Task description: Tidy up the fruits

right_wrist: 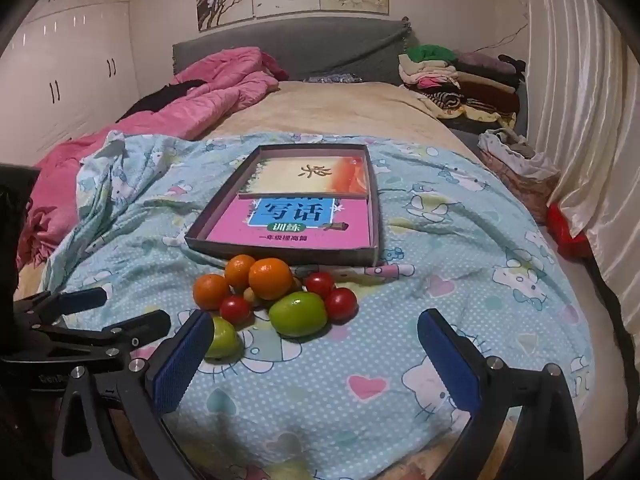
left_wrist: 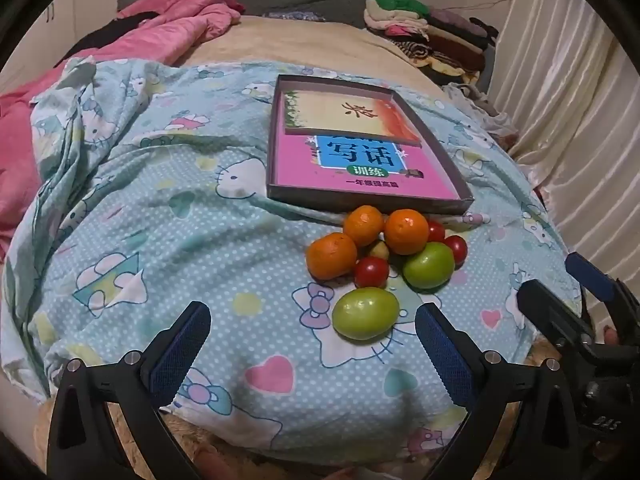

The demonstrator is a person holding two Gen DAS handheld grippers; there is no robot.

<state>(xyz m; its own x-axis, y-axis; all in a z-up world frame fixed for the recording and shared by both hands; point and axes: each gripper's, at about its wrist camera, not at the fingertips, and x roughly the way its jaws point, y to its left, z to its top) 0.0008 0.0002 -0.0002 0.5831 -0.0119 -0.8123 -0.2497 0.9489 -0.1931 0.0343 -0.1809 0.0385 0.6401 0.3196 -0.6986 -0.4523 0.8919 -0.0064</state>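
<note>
A heap of fruit lies on the blue cartoon-print quilt just in front of a shallow cardboard box with books inside. It holds three oranges, two green fruits and three cherry tomatoes. My left gripper is open, with the nearest green fruit just ahead of its right finger. My right gripper is open too, a short way before the heap. Its left finger hides part of that green fruit. Nothing sits between either pair of pads.
A pink pen lies by the box's near right corner. A pink duvet is bunched at the far left, folded clothes are stacked at the far right, and a curtain hangs along the right side.
</note>
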